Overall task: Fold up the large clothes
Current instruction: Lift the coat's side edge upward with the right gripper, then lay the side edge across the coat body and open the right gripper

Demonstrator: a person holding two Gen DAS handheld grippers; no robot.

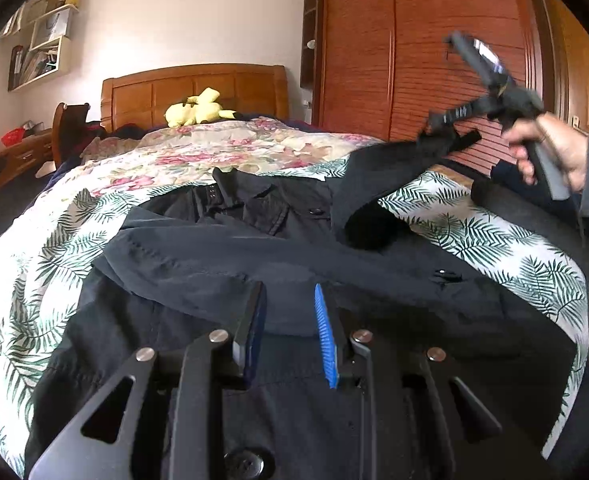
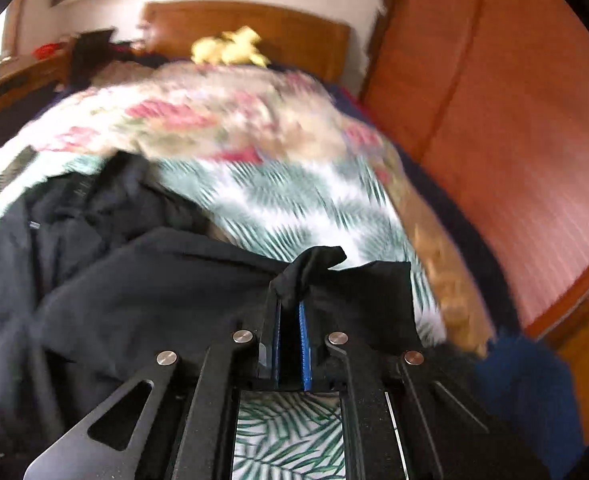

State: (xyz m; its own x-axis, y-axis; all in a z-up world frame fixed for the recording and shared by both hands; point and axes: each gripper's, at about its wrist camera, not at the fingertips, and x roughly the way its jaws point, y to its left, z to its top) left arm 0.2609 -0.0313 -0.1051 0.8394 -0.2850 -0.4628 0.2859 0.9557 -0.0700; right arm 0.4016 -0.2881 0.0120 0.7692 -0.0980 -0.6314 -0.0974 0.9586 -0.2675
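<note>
A large dark jacket [image 1: 254, 248] lies spread over the bed, buttons facing up. My left gripper [image 1: 288, 320] hovers low over its near part, its blue pads standing apart with no cloth pinched between them. To the right, a hand [image 1: 550, 148] holds my right gripper [image 1: 430, 128] raised above the bed, with the jacket's sleeve [image 1: 374, 176] hanging from its tip. In the right wrist view my right gripper [image 2: 290, 308] is shut on the sleeve's black end [image 2: 318, 260], which bunches out past the fingertips. The rest of the jacket [image 2: 134, 280] trails off to the left.
The bed carries a palm-leaf sheet [image 1: 494, 248] and, farther back, a floral quilt [image 1: 214, 148]. A yellow plush toy [image 1: 198, 114] lies by the wooden headboard [image 1: 194, 88]. A tall wooden wardrobe [image 1: 414, 40] stands close along the right side. A desk [image 1: 14, 152] stands far left.
</note>
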